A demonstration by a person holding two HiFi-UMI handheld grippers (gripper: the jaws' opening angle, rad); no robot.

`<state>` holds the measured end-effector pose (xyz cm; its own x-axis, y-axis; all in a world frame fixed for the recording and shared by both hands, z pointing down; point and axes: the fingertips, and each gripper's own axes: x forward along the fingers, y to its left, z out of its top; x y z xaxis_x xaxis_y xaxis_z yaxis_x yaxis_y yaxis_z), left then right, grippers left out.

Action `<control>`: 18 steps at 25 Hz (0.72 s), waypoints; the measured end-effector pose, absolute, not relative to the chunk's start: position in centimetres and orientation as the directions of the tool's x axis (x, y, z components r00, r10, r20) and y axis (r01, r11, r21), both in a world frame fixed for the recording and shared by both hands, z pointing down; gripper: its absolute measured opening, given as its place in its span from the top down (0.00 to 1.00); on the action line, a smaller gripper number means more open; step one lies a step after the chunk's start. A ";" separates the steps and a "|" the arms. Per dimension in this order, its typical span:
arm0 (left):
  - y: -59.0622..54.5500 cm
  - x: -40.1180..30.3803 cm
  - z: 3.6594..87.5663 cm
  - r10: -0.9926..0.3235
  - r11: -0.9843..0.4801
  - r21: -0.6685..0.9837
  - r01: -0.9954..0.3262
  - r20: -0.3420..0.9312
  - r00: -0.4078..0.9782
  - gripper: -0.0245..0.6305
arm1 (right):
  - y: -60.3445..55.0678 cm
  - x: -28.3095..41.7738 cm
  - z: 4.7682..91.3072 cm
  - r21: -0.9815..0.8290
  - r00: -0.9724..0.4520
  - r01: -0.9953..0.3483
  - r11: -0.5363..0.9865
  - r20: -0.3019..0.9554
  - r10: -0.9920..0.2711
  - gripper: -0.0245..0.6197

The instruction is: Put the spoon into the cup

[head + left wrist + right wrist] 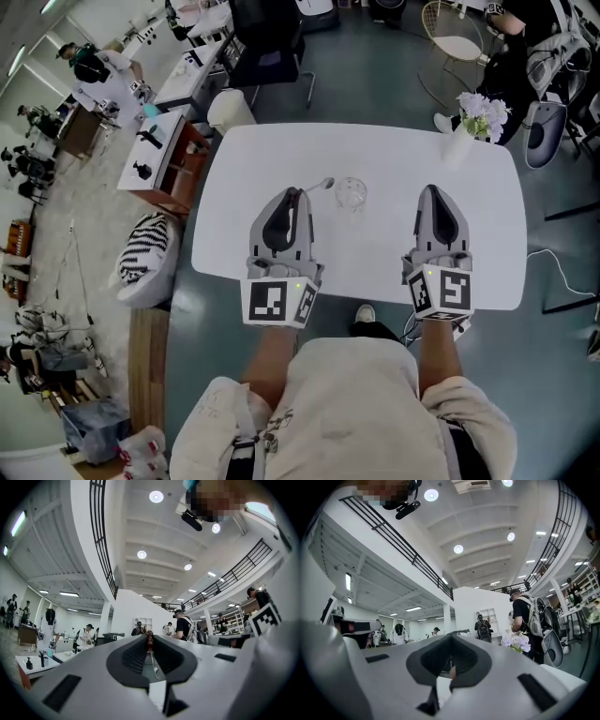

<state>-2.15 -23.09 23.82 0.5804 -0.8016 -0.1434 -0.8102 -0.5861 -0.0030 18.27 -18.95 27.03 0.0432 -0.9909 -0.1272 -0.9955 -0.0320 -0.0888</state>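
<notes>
- Open, high-ceilinged hall with a grey-teal floor; in the middle of the head view stands a white table with rounded corners point(375, 155).
- Near the table's centre stands a small clear glass cup point(351, 194), upright.
- A slim silver metal spoon point(317, 187) sits just left of the cup and outside it, its bowl nearest the cup and close to it, its handle running back towards the person.
- The left gripper point(296, 192), grey with a black inner lining, sits over the near part of the table. Its own view shows the left gripper's point(150, 634) jaws drawn together at the tips.
- The spoon's handle end reaches that tip in the head view; whether it is nipped there I cannot tell.
- The right gripper point(432, 189) lies well to the right of the cup, apart from it. Its jaws are likewise closed with nothing between them point(452, 636).
- A white vase of pale purple and white flowers point(481, 114) stands at the table's far right corner, and shows again in the right gripper view point(516, 642).
</notes>
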 end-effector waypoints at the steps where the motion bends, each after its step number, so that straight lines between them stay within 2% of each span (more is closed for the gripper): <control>1: -23.7 -1.5 24.0 -0.804 -0.584 -0.003 -0.812 -0.139 0.578 0.91 | -19.6 18.9 27.3 -0.092 0.039 -0.995 -0.028 -0.125 -0.991 0.98; 7: -26.6 1.3 25.7 -0.815 -0.573 -0.002 -0.819 -0.105 0.570 0.91 | -22.8 22.0 29.0 -0.118 0.031 -0.993 -0.018 -0.108 -0.994 0.98; 18: -33.0 1.8 30.7 -0.807 -0.590 0.076 -0.804 -0.006 0.591 0.91 | -29.0 21.8 32.9 -0.109 0.032 -0.994 -0.030 -0.010 -0.999 0.98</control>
